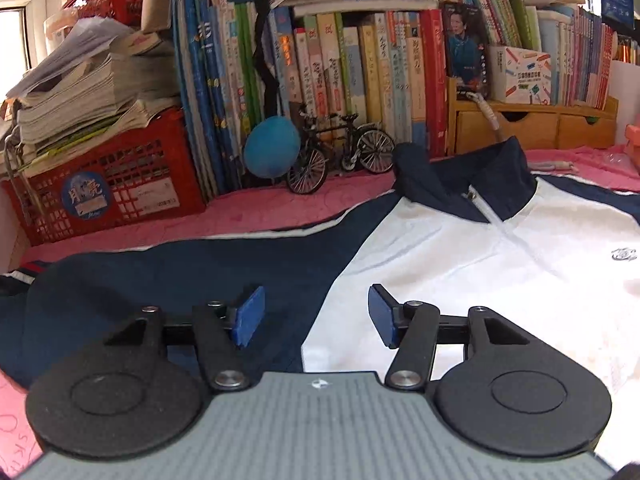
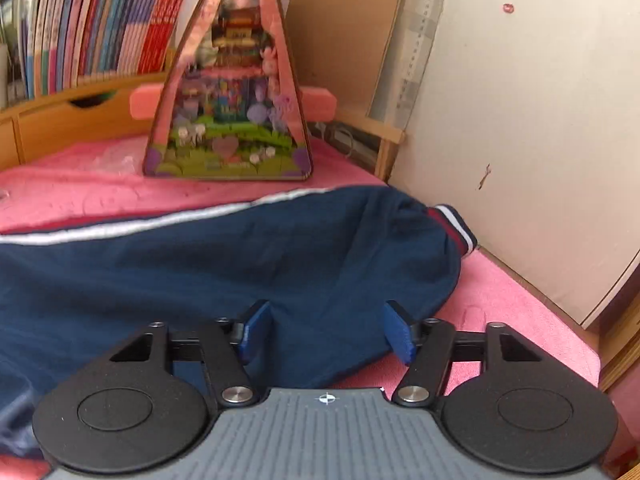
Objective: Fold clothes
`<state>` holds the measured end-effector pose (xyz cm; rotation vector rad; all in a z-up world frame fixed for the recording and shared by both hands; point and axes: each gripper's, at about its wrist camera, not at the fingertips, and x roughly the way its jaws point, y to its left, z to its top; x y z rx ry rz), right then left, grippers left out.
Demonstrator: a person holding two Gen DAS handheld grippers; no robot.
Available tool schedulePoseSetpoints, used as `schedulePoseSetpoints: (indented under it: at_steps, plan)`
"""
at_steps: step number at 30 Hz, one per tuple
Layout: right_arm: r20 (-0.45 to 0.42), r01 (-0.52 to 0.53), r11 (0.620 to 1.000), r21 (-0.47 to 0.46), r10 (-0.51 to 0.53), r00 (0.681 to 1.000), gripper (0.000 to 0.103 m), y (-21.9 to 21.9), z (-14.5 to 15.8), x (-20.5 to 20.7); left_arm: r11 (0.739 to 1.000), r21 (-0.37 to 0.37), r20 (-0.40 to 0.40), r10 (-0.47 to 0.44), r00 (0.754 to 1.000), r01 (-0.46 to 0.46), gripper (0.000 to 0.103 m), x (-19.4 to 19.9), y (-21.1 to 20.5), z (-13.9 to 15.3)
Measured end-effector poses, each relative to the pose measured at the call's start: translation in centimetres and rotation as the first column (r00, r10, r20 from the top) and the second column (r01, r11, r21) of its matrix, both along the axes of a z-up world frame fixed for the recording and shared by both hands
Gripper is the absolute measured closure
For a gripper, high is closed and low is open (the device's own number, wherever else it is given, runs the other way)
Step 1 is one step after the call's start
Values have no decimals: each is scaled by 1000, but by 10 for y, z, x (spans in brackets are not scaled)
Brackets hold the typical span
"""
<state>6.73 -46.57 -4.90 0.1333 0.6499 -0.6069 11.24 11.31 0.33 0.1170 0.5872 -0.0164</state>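
With jacket (image 1: pixel 460 264) spread flat on tabletop (image 2: pixel 520 300), both tongs, left (image 1: pixel 316 316) and right (image 2: pixel 326 330), part open, empty. Advisable: pinch sleeve (image 2: pixel 240 264) near cuff (image 2: pixel 452 224), fold inward.

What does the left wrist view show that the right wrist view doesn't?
Left wrist only: the jacket's white front, zipped collar, toy bicycle and red crate. Right wrist only: a striped cuff at the sleeve end and a triangular toy display. Both: navy sleeve fabric on the pink cover, with open jaws and nothing gripped.
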Motion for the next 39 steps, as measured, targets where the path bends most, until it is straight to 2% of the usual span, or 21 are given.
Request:
schedulePoseSetpoints:
  at_steps: [1, 2, 3, 6, 7, 10, 12, 14, 15, 17, 20, 21, 24, 25, 27, 28, 29, 30, 33, 37, 39]
  plan:
    - [60, -91, 994, 59, 88, 994, 39, 9, 7, -1, 1000, -6, 5, -15, 1000, 15, 48, 5, -8, 4]
    - [104, -203, 972, 117, 191, 976, 37, 23, 14, 3, 999, -17, 2, -37, 999, 37, 48, 13, -19, 4]
    - [136, -315, 935, 164, 294, 946, 36, 40, 18, 10, 998, -29, -1, -60, 998, 60, 47, 20, -30, 4]
    - [195, -557, 797, 236, 522, 830, 32, 99, 24, 40, 990, -57, -24, -128, 991, 127, 47, 38, -59, -8]
    - [204, -626, 739, 250, 592, 780, 32, 126, 24, 53, 988, -45, -28, -151, 988, 150, 47, 43, -67, -13]
    - [160, -749, 612, 253, 737, 656, 32, 197, 21, 81, 985, 28, -50, -167, 985, 168, 47, 62, -85, -28]
    - [108, -798, 549, 250, 803, 586, 32, 235, 15, 97, 986, 72, -54, -146, 988, 149, 47, 76, -88, -37]
    - [52, -819, 507, 267, 841, 538, 32, 262, 8, 108, 990, 98, -46, -100, 994, 104, 45, 90, -83, -41]
    - [27, -820, 498, 282, 850, 526, 32, 272, 3, 113, 991, 110, -42, -72, 997, 76, 43, 98, -79, -41]
    - [16, -822, 515, 241, 845, 534, 30, 282, -2, 123, 985, 168, -28, -21, 999, 26, 39, 112, -72, -44]
    - [-46, -809, 573, 133, 819, 573, 28, 279, -8, 141, 973, 228, -25, 24, 999, -18, 39, 130, -59, -47]
    - [-55, -789, 605, 110, 796, 603, 27, 271, -10, 148, 974, 225, -28, 35, 999, -28, 35, 135, -53, -48]
    - [-64, -690, 721, 67, 693, 718, 16, 236, -16, 170, 989, 140, -49, 47, 998, -40, 25, 146, -35, -46]
    - [-76, -631, 773, 58, 634, 770, 13, 223, -16, 177, 990, 134, -49, 58, 997, -51, 23, 147, -32, -45]
    - [-118, -470, 882, 20, 469, 875, 22, 198, -12, 187, 973, 216, -18, 81, 997, -75, 25, 145, -35, -42]
    - [-137, -429, 903, -29, 422, 896, 37, 191, -7, 184, 967, 243, 0, 72, 997, -70, 28, 141, -38, -38]
    - [-137, -442, 894, -71, 430, 892, 40, 189, -1, 174, 971, 234, 19, 50, 999, -53, 35, 130, -39, -31]
    - [-120, -485, 869, -99, 473, 873, 40, 190, 5, 161, 974, 223, 38, 27, 999, -34, 36, 119, -39, -23]
    - [-52, -625, 763, -166, 626, 778, 29, 193, 27, 112, 988, 136, 68, -85, 994, 75, 36, 72, -40, 4]
    - [-36, -783, 586, -210, 795, 605, 23, 207, 55, 44, 969, 144, 78, -215, 974, 202, 33, 0, -51, 16]
    - [-13, -825, 519, -224, 845, 535, 20, 211, 73, 8, 955, 158, 75, -265, 961, 251, 33, -35, -57, 17]
